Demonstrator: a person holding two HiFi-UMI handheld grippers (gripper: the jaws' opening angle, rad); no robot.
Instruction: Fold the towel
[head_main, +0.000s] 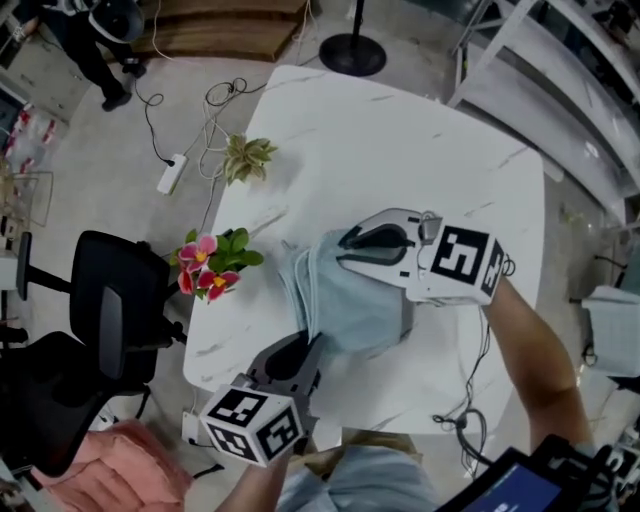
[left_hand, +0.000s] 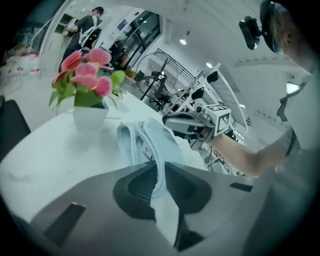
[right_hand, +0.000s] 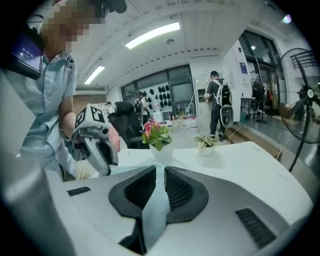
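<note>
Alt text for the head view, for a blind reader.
Seen from above, two hand-held grippers pinch a light blue towel on a white marble table: the left gripper at its near edge, the right gripper at its far side. Along the table's left edge stand pink flowers and a small green plant.

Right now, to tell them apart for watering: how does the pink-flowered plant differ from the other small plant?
The flowering plant has pink blooms over broad green leaves; the small plant has only narrow, pale-edged leaves. The flowering plant stands near the towel; the small plant sits farther along the same table edge. Both stand upright in white pots.
</note>
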